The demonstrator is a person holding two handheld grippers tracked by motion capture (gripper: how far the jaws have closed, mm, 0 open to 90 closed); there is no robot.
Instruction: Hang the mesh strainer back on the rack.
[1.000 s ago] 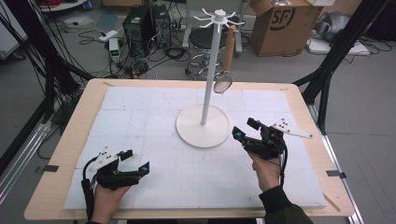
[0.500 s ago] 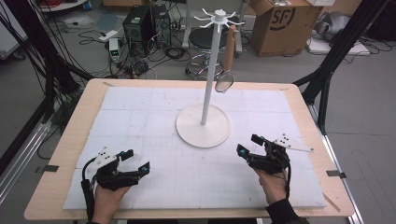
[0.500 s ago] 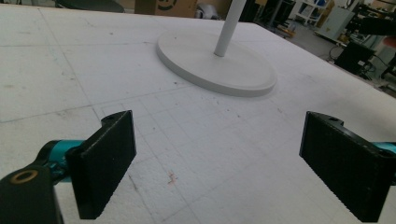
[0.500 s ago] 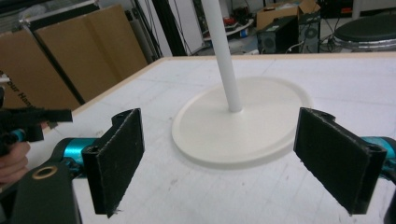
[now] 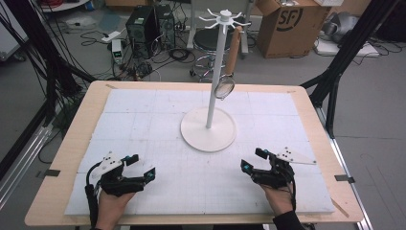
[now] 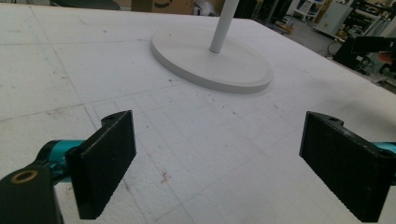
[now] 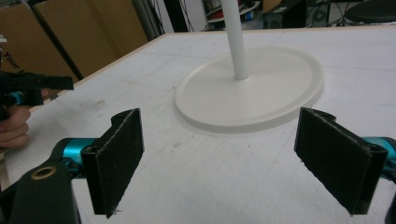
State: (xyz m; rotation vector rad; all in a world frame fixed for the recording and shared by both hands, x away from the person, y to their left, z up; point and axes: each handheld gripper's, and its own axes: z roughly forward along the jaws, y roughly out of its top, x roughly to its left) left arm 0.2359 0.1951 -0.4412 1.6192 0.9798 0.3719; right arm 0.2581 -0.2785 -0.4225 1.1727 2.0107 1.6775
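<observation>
Pulled back toward the bench's near edge, the right claw (image 5: 253, 161) now rests wide open and empty (like the left claw (image 5: 140, 164)); the strainer (image 5: 224, 87) hangs upright on the stand (image 5: 208, 128), ahead-left, slightly nearer the right.

Wooden table (image 5: 76, 143), white foam mat (image 5: 143, 120) on it, white stand (image 5: 208, 128) on mat

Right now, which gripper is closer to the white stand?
The right gripper. It sits just off the rim of the stand base; the left gripper lies farther out toward the table's near left corner.
</observation>
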